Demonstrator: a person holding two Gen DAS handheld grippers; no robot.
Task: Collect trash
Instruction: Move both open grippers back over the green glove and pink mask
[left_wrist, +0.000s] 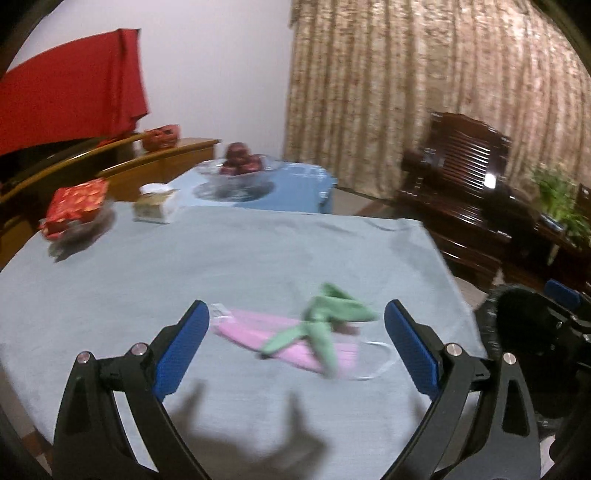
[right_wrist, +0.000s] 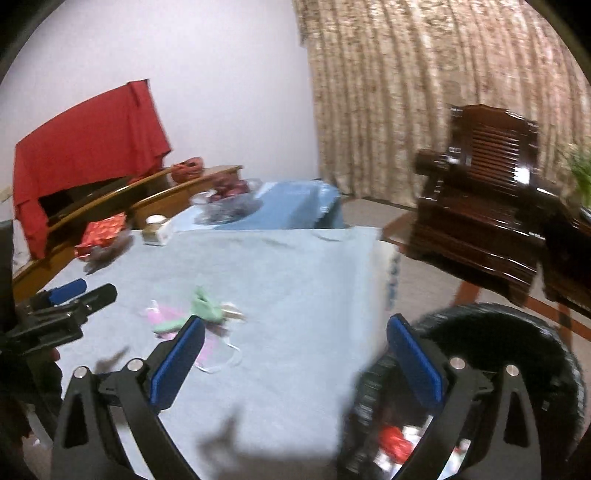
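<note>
No text, label, brand or number can be read in either view. The red patterned box (left_wrist: 77, 201) and the small carton (left_wrist: 155, 206) on the bench are too blurred.

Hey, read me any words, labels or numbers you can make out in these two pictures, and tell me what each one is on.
None can be read.
Tissue box: has markings, too blurred to read.
Red packet in the dish: pattern only, blurred.
Edge of the tablecloth: blue marks, maybe print, too smeared to read.
Pink mask, green scrap: no text visible.
</note>
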